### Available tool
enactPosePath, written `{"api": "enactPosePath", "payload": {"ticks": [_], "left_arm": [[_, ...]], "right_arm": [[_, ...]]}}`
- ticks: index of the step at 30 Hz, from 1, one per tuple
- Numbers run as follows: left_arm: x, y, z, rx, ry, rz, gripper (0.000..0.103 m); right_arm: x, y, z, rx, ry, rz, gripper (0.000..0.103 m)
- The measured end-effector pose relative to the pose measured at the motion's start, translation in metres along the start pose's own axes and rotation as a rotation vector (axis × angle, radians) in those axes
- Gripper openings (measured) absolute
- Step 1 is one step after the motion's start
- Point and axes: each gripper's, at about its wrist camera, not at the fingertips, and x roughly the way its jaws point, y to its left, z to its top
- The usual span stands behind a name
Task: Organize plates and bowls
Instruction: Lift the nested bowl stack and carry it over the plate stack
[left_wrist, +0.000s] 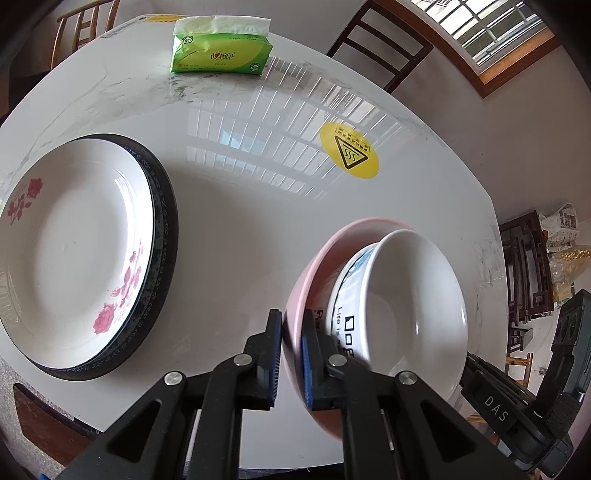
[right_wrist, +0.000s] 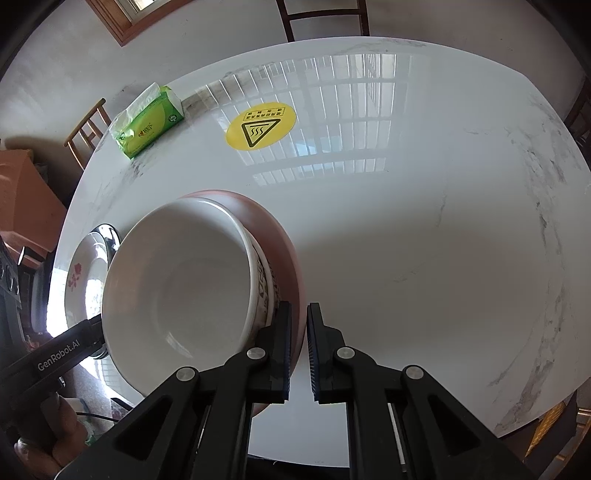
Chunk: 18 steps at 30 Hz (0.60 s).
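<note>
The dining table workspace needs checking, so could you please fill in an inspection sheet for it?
Surface: glossy white marble-look table, window glare.
Job's things: white ceramic bowl nested in a pink bowl; rose-patterned white plate stacked on a dark-rimmed plate.
Clutter: green tissue pack; round yellow hot-surface sticker.
Grippers: left gripper and right gripper each clamp the pink bowl's rim, opposite sides.
Cables: nothing seen.
Surroundings: dark wooden chair, barred window.

hidden: dark plate (left_wrist: 162, 229) (rim only) | printed bowl (left_wrist: 341, 295) mostly covered
</note>
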Motion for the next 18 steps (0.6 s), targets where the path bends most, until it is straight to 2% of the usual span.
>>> {"api": "enactPosePath", "payload": {"ticks": [10, 18], "left_arm": [[-0.011, 0.004, 0.004, -0.001, -0.029, -0.007, 0.007], [-0.035, 0.015, 0.011, -0.011, -0.075, -0.002, 0.007]], "right_arm": [[-0.008, 0.013, 0.009, -0.027, -0.021, -0.003, 0.011], [-0.019, 0.031, 0.019, -0.063, -0.038, 0.000, 0.011]]}}
